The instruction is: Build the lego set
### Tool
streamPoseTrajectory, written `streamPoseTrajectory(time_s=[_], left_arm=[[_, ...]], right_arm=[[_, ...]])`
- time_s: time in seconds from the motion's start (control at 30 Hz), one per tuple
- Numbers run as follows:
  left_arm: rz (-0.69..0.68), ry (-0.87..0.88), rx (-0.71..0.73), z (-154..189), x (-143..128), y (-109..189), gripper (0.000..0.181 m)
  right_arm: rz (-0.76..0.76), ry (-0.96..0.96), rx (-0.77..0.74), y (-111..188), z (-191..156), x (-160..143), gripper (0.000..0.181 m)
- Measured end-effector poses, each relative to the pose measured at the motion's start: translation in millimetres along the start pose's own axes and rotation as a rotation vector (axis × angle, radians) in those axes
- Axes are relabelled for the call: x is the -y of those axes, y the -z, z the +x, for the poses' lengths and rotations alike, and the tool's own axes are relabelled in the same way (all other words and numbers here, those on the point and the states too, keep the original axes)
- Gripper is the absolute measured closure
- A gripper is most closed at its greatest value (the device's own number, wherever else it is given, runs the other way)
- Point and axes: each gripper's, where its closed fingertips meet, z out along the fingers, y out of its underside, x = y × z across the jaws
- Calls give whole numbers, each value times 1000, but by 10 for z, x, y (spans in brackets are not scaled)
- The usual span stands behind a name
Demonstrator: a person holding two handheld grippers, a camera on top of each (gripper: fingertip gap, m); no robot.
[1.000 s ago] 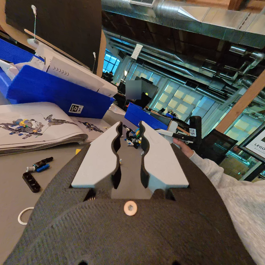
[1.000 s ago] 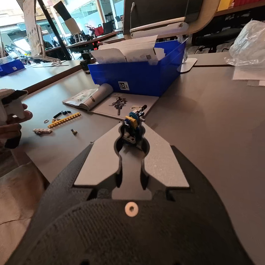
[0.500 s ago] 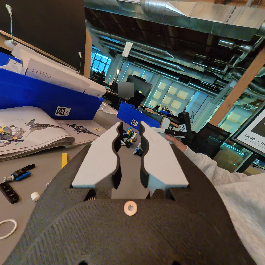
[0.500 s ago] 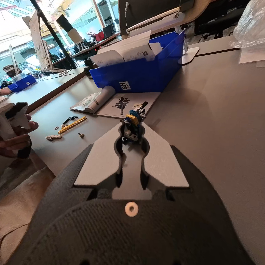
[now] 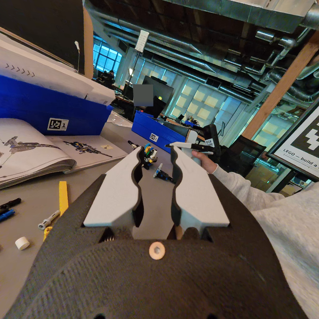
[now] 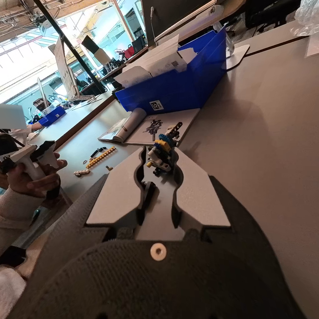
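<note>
A small lego assembly point(image 6: 160, 153) with a blue gear, yellow and white parts stands on the grey table point(image 6: 250, 155). It stands just ahead of my right gripper point(image 6: 159, 149), whose jaws are apart and do not seem to hold it. A black part point(image 6: 149, 188) lies on the table between the right fingers. My left gripper point(image 5: 156, 149) is open and empty, pointed at the same assembly point(image 5: 150, 155) and the black part point(image 5: 162, 174). One of the right gripper's fingers point(image 5: 181, 145) shows to the right of the assembly, apart from it.
An open instruction book point(image 5: 43, 155) lies before a blue bin point(image 5: 51, 107) with white paper in it. Loose parts lie left: a yellow beam point(image 5: 63, 195), a grey pin point(image 5: 49, 220), a white cylinder point(image 5: 22, 243). A second blue bin point(image 5: 155, 133) stands behind. A person's hand holds each gripper. Some 25 cm of space lies between my two pairs of fingers.
My left gripper has moved forward, closer to the assembly. My right gripper has rolled and opened a little. The black part now shows between the right fingers.
</note>
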Motion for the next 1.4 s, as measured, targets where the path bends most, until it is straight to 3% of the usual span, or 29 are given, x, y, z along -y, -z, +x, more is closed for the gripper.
streamPoseTrajectory(time_s=[1.2, 1.4], left_arm=[[20, 3, 23, -49, 32, 8, 157], [43, 70, 72, -126, 87, 59, 159]], right_arm=[[36, 11, -38, 51, 61, 71, 159], [29, 174, -164, 182, 248, 146, 161]])
